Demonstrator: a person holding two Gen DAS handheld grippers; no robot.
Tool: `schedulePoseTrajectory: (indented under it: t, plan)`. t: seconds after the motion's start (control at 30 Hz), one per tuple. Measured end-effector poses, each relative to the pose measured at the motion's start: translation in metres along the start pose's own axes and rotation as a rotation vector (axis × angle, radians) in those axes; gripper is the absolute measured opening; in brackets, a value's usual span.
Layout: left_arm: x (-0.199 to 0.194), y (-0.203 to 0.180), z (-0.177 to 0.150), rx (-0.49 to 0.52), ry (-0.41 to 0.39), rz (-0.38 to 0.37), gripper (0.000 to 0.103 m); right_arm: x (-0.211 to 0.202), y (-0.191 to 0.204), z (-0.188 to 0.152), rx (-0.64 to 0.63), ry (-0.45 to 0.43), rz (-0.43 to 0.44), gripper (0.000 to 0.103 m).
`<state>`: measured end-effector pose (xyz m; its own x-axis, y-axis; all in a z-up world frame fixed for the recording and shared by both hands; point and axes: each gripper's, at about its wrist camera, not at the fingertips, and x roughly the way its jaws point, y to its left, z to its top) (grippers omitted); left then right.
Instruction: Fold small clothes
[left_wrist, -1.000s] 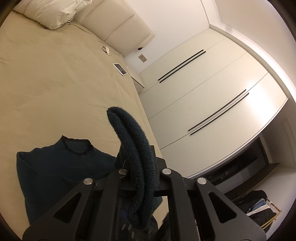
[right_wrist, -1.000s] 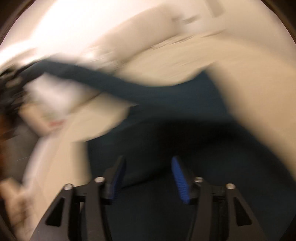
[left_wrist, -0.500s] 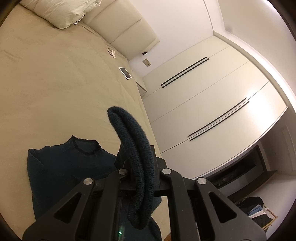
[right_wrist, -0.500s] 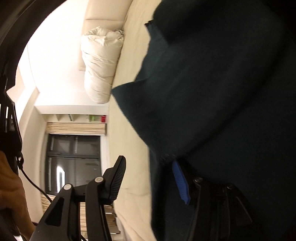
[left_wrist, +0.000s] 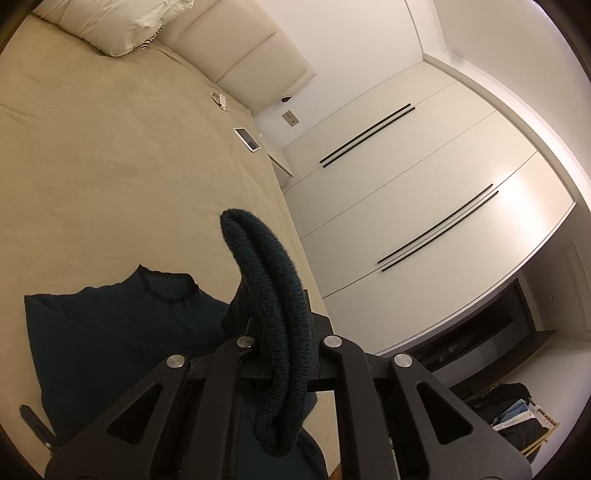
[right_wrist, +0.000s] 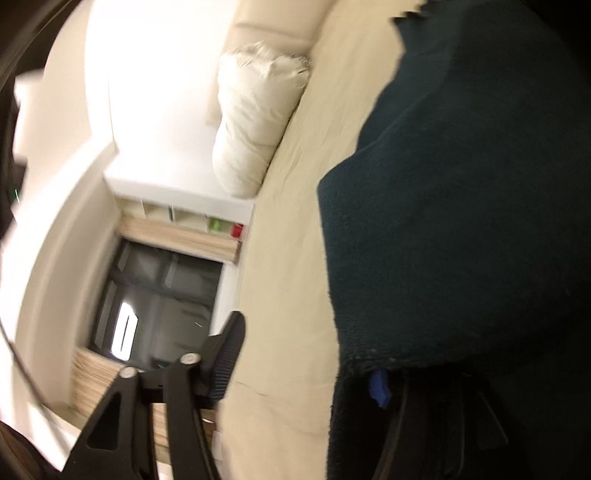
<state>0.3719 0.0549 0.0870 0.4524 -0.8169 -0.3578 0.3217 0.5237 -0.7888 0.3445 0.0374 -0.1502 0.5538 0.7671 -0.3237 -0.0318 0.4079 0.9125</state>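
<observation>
Garment: a dark teal knit sweater (left_wrist: 122, 332) lies spread on the beige bed (left_wrist: 110, 166), collar toward the far side, near the bed's right edge in the left wrist view.
Left tongs (left_wrist: 282, 328): clenched on a thick rolled band of the sweater's knit, which arches up between the 2 fingers and hangs down over the black frame.
Right tongs (right_wrist: 303, 365): spread apart; the left finger (right_wrist: 225, 354) stands free above the bed, while the sweater (right_wrist: 461, 221) drapes over the other one, leaving only a scrap of its blue pad (right_wrist: 378, 384) visible. Nothing is pinched between the 2.
Right wrist view: blurred; the sweater fills the right half of it, with bare bedsheet (right_wrist: 288, 258) to its left.
Pillows: a white pillow (left_wrist: 110, 26) sits at the far end of the bed against the padded headboard (left_wrist: 251, 62).
Small items: a white tablet-like device (left_wrist: 247, 139) and a smaller object (left_wrist: 220, 100) lie far off on the bed, well apart from the sweater.
Room: white wardrobe doors (left_wrist: 424, 206) with dark bar handles stand right of the bed; a dark window (right_wrist: 159, 295) shows in the right wrist view.
</observation>
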Motion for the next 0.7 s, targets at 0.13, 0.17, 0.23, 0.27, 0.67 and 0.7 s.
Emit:
schedulePoseTrajectory:
  t: [0.13, 0.17, 0.23, 0.27, 0.67, 0.7]
  plan:
    - [0.007, 0.004, -0.007, -0.019, 0.007, 0.015, 0.006, -0.011, 0.002, 0.004, -0.007, 0.077, 0.004, 0.068]
    - [0.008, 0.007, -0.009, -0.028, 0.011, 0.014, 0.006, -0.017, 0.004, 0.003, -0.013, 0.108, -0.005, 0.074]
    - [0.01, 0.007, -0.011, -0.022, 0.016, 0.02, 0.006, -0.033, 0.014, -0.003, -0.054, 0.171, -0.045, 0.078]
    - [0.01, 0.009, -0.013, -0.022, 0.016, 0.025, 0.006, -0.051, 0.02, -0.009, -0.093, 0.162, -0.054, 0.079]
    - [0.015, 0.116, -0.063, -0.149, 0.053, 0.206, 0.006, -0.206, -0.062, 0.049, -0.019, -0.188, -0.239, 0.066]
    - [0.019, 0.125, -0.069, -0.155, 0.063, 0.233, 0.006, -0.223, -0.071, 0.055, -0.002, -0.23, -0.239, 0.066]
